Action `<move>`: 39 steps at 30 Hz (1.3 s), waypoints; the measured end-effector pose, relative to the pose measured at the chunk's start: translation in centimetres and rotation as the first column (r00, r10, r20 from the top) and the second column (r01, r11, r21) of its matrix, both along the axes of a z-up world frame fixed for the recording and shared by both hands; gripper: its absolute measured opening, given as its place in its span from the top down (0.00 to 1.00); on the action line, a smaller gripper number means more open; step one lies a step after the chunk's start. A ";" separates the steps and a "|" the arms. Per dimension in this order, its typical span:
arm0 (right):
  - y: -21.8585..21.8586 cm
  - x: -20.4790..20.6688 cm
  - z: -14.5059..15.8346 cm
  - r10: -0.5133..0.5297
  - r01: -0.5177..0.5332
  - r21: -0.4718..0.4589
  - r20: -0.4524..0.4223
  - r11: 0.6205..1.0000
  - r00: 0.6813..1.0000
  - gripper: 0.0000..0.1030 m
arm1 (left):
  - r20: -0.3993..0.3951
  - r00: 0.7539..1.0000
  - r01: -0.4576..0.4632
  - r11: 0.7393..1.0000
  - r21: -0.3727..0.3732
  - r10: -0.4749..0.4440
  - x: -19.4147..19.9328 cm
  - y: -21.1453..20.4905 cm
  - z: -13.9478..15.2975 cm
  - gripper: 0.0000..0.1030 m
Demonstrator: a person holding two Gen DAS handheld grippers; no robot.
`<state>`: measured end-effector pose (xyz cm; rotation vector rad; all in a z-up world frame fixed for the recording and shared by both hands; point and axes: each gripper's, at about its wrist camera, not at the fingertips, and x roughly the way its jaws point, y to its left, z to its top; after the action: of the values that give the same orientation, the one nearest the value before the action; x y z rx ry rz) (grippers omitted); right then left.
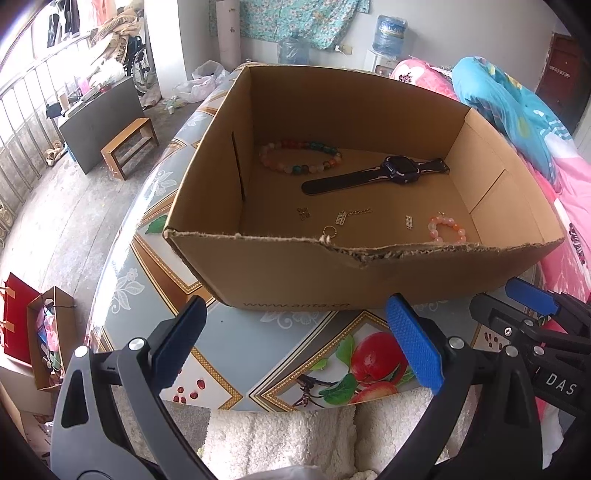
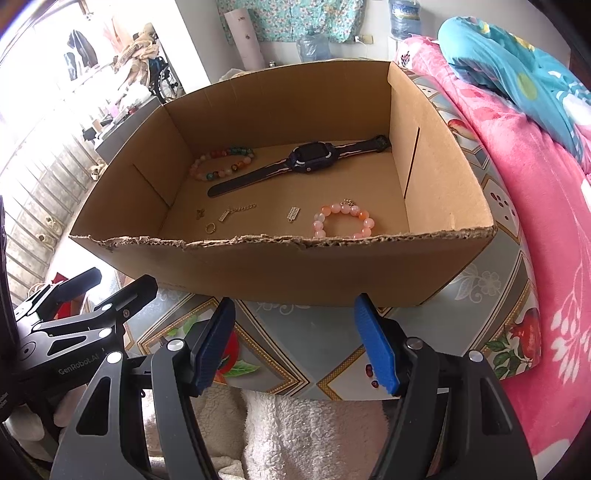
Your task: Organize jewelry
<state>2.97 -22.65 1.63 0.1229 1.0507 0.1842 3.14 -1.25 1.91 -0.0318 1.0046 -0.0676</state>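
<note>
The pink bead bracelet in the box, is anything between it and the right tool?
Yes: the cardboard box's torn near wall rises between the open right tool and the pink bead bracelet. Above that edge nothing visible blocks the way.

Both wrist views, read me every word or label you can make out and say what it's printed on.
"www.anta.cn" on the cardboard box front wall, seen upside down.
"DAS" on the right gripper body.
"GenRobot.AI" on the left gripper body.
Water jug label: too blurred to read.
</note>
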 end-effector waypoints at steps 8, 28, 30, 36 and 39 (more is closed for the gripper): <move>0.0 -0.2 0.3 0.000 0.000 0.000 0.006 1.000 1.000 0.36 | 0.004 1.000 0.010 1.000 0.000 -0.010 -0.2 0.0 0.2 0.09; -0.1 -0.3 0.7 0.000 0.000 -0.001 0.011 1.000 1.000 0.36 | 0.005 1.000 0.019 1.000 0.002 -0.019 -0.3 0.0 0.4 0.09; -0.1 -0.2 0.7 0.001 -0.001 -0.001 0.010 1.000 1.000 0.36 | 0.005 1.000 0.019 1.000 0.002 -0.019 -0.3 -0.1 0.4 0.09; -0.1 -0.3 0.7 0.000 0.000 -0.001 0.010 1.000 1.000 0.36 | 0.005 1.000 0.021 1.000 0.002 -0.021 -0.3 -0.1 0.4 0.09; -0.1 -0.3 0.7 -0.001 0.001 -0.001 0.010 1.000 1.000 0.36 | 0.005 1.000 0.020 1.000 0.002 -0.020 -0.3 -0.2 0.4 0.09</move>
<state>2.71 -22.73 2.36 0.1212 1.0408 0.1836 2.86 -1.41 2.30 -0.0194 0.9998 -0.0852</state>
